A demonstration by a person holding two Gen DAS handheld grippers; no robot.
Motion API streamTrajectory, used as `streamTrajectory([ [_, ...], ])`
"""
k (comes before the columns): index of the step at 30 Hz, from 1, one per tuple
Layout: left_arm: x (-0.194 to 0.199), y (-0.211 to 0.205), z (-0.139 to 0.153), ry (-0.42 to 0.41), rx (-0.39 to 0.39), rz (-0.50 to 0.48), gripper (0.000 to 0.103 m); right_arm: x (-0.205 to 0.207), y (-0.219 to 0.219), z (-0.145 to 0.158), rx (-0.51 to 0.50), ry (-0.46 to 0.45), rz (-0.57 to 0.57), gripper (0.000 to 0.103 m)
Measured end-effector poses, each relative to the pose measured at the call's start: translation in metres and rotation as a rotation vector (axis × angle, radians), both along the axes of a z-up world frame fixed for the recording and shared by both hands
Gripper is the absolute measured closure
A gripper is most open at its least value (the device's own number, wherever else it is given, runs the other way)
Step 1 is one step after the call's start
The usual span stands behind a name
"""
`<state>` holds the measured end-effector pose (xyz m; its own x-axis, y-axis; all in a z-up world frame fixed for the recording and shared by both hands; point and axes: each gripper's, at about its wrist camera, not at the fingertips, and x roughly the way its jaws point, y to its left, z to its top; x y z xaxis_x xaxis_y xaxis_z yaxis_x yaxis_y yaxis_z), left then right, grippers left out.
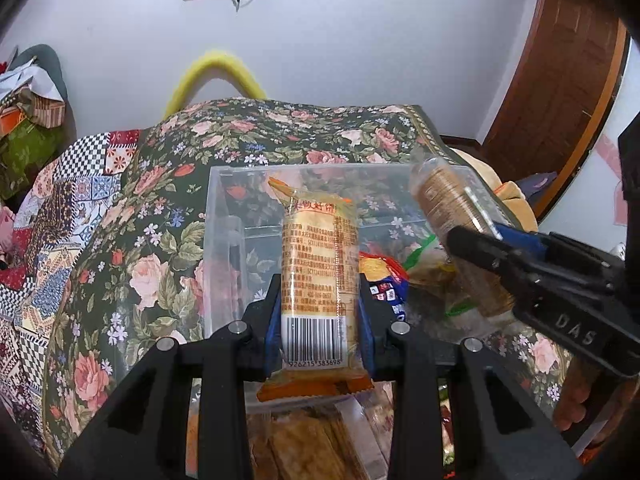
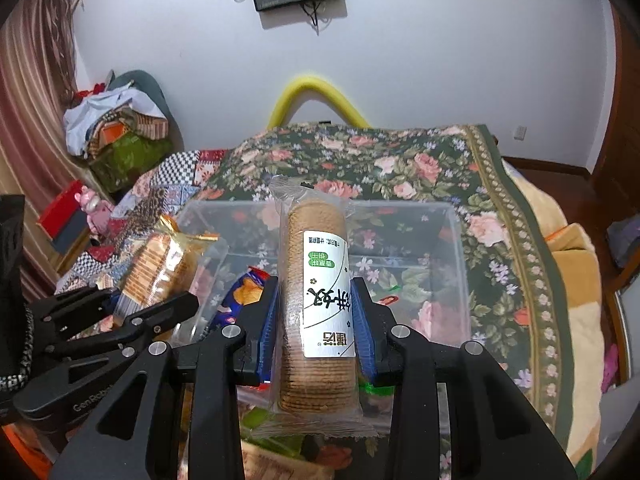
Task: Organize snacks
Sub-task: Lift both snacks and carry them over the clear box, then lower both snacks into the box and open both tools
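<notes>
My left gripper (image 1: 320,292) is shut on an orange cracker pack (image 1: 318,252) with a barcode, held upright over the clear plastic box (image 1: 224,240). My right gripper (image 2: 316,296) is shut on a roll of round brown biscuits (image 2: 316,376) with a white label, also above the clear box (image 2: 456,240). Each view shows the other tool. The right gripper (image 1: 476,236) carries its biscuit roll (image 1: 444,204) at the right. The left gripper (image 2: 152,300) carries the cracker pack (image 2: 160,264) at the left. A blue snack pack (image 2: 244,292) and other packets lie low in the box.
The box stands on a floral cloth (image 2: 420,168) over a bed. More wrapped snacks (image 1: 304,440) lie just below my left gripper. A yellow foam loop (image 2: 316,88) rises behind the bed. Piled clothes and bags (image 2: 120,128) sit at the left, a wooden door (image 1: 560,80) at the right.
</notes>
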<state>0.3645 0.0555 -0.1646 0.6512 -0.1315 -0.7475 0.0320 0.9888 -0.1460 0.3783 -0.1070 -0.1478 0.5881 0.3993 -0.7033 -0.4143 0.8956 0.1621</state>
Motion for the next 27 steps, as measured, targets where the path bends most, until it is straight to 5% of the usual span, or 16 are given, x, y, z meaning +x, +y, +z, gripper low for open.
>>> streamTrajectory([
  [14,0.006,-0.003,-0.023,0.062,0.024,0.017,0.063,0.007,0.007,-0.021,-0.062,0.058,0.037,0.071],
  [18,-0.004,-0.002,-0.016,0.043,0.014,0.016,0.047,0.003,0.006,-0.012,-0.049,0.053,0.047,0.071],
  [27,-0.041,-0.002,0.021,-0.030,0.008,0.000,0.040,-0.024,-0.009,0.024,-0.032,-0.029,0.021,0.055],
])
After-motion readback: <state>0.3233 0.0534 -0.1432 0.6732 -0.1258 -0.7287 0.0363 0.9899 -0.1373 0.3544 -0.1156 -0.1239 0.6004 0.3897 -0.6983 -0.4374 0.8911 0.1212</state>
